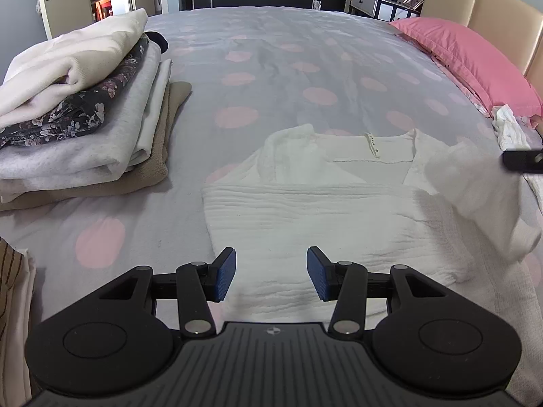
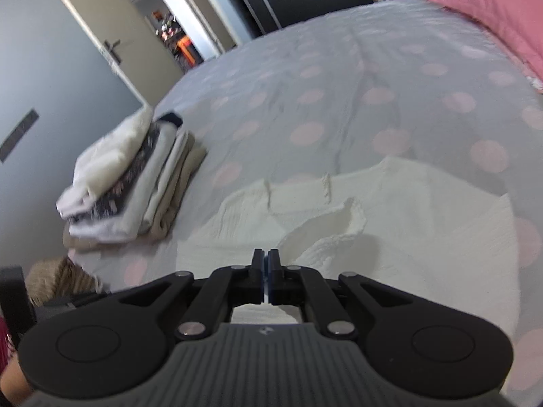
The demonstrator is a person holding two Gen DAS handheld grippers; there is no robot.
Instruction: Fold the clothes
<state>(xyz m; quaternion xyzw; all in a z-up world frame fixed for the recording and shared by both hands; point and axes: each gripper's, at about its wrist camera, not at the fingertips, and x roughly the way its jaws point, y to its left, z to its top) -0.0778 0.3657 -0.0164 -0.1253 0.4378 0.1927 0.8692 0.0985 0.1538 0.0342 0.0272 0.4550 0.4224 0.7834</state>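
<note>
A: What are the claws doing?

B: The left gripper (image 1: 271, 276) hangs with its blue-padded jaws spread, nothing between them, above the lower hem of the white crinkled-cotton top (image 1: 305, 210). The right gripper (image 2: 266, 266) has its jaws pressed together on a raised fold of that same top (image 2: 339, 237).

A: And around it?

B: The top lies on the grey bedspread with pink dots (image 1: 237, 78). At ten o'clock sits a stack of folded clothes (image 1: 81, 118); at two o'clock, a pink pillow (image 1: 465, 54).
</note>
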